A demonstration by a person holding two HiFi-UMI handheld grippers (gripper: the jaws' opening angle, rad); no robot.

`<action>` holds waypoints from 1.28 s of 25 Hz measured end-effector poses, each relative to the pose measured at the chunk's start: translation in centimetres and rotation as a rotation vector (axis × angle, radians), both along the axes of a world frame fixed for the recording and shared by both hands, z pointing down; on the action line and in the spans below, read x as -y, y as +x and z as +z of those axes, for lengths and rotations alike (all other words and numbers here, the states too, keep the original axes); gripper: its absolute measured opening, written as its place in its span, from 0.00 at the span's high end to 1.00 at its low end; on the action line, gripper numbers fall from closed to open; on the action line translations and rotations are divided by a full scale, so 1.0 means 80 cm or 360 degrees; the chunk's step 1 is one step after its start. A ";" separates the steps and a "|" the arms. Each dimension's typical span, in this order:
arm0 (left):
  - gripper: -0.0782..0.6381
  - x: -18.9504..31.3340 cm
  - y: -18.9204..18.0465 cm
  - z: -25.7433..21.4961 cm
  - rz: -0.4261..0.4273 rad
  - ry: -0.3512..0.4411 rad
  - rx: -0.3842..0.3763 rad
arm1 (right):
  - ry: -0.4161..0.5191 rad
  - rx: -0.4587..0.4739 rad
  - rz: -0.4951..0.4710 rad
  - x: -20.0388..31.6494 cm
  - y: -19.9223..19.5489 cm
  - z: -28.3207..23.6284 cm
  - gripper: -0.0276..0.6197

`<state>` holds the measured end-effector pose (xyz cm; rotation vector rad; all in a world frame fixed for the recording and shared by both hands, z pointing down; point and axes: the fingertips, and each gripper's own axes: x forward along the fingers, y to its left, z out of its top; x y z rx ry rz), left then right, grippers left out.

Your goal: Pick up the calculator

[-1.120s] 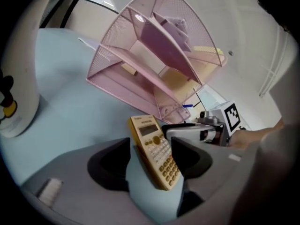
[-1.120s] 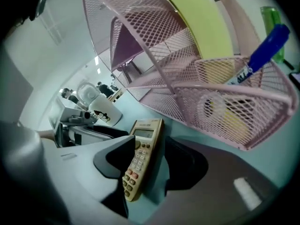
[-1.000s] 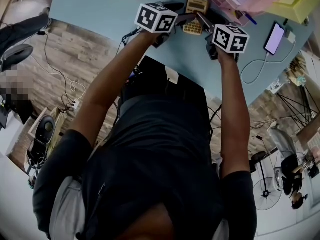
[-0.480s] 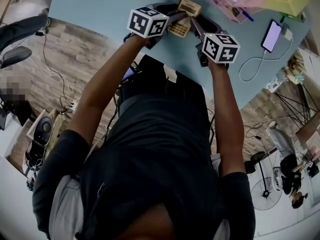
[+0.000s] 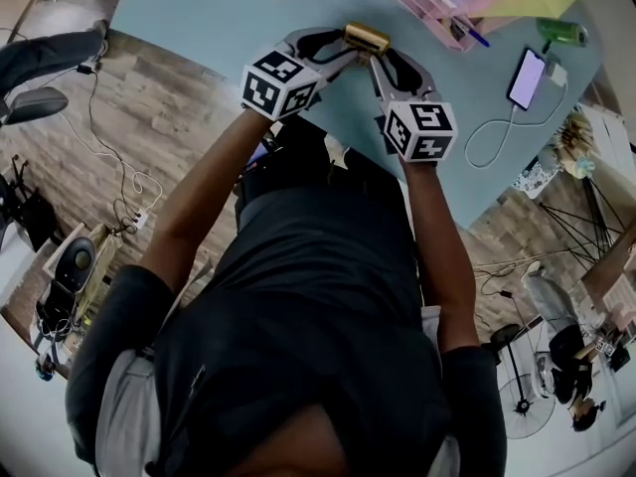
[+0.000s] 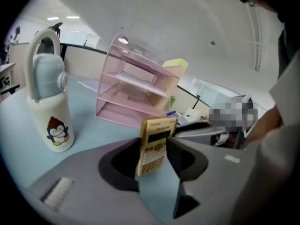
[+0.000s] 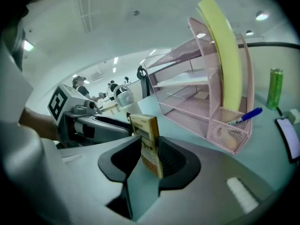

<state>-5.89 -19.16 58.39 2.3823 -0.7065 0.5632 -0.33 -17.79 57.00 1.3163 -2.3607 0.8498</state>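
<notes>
Blue table [image 5: 199,23]; calculator [image 6: 154,143] upright, long axis vertical, display uppermost

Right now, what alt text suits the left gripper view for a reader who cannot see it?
The left gripper grips a yellow calculator upright over the pale blue table; a white penguin jug and a pink shelf rack stand behind it.

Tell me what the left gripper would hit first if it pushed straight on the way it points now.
The left gripper, jaws just closed on the calculator, carries it in front. Beyond that, the pink mesh desk organizer looks first in line, though depth is unclear.
</notes>
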 end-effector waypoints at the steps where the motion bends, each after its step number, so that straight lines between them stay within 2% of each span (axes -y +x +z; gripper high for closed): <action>1: 0.58 -0.004 0.001 -0.011 0.0007 0.0041 0.0007 | 0.0040 -0.0023 -0.0021 -0.002 0.001 -0.010 0.78; 8: 0.58 -0.037 0.007 -0.076 0.0048 0.0321 0.0098 | 0.0325 -0.0182 -0.0141 -0.023 0.005 -0.080 0.78; 11: 0.58 -0.055 0.017 -0.103 0.0062 0.0394 0.0117 | 0.0429 -0.0229 -0.0189 -0.033 0.011 -0.108 0.78; 15: 0.58 -0.078 0.023 -0.135 0.0045 0.0482 0.0126 | 0.0546 -0.0252 -0.0241 -0.049 0.017 -0.144 0.78; 22: 0.58 -0.106 0.041 -0.200 0.0029 0.0719 0.0165 | 0.0716 -0.0224 -0.0272 -0.070 0.033 -0.207 0.78; 32: 0.58 -0.132 0.040 -0.289 -0.0106 0.0988 0.0027 | 0.0912 -0.0141 -0.0373 -0.111 0.035 -0.295 0.79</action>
